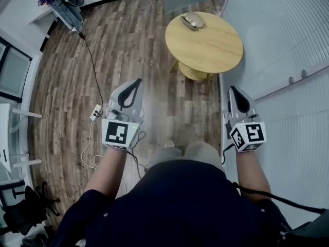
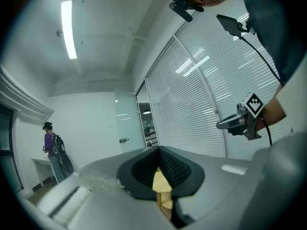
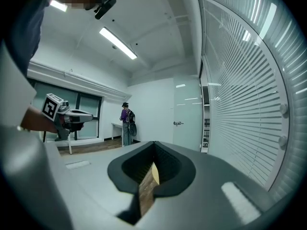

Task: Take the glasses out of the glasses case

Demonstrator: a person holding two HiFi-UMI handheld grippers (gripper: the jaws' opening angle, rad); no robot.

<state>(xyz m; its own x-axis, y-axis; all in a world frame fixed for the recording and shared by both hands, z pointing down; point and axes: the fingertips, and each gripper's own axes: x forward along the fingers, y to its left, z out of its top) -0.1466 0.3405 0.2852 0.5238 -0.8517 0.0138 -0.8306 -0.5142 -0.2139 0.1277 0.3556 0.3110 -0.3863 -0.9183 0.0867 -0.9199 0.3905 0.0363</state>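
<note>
Firstly, left gripper (image 2: 159,151): fingers (image 2: 181,168) pressed together, only a thin slit between, nothing held.
Right gripper (image 3: 153,146): fingers likewise closed on each other, empty.
Through the slits: slivers of yellow and wood-brown from beyond, nothing gripped.
Gripper positions: both raised over the floor (image 1: 128,45) in the head view, level with each other and well apart, tips pointing toward the desk (image 1: 216,50).
Glasses case (image 1: 193,20): lying on the far-left part of the desk top, well ahead of both pairs of fingers, touched by neither, roughly between the lines of the two grippers; too small to tell whether lid up or down.
Desk: round, pale yellow top, standing just beside the blinds (image 1: 277,35) on the right.
Floor: dark wood planks; white power strip (image 1: 96,112) with cable lying near the left gripper's left side.
Person (image 3: 125,120): purple top, backpack, standing far off by the end wall.
</note>
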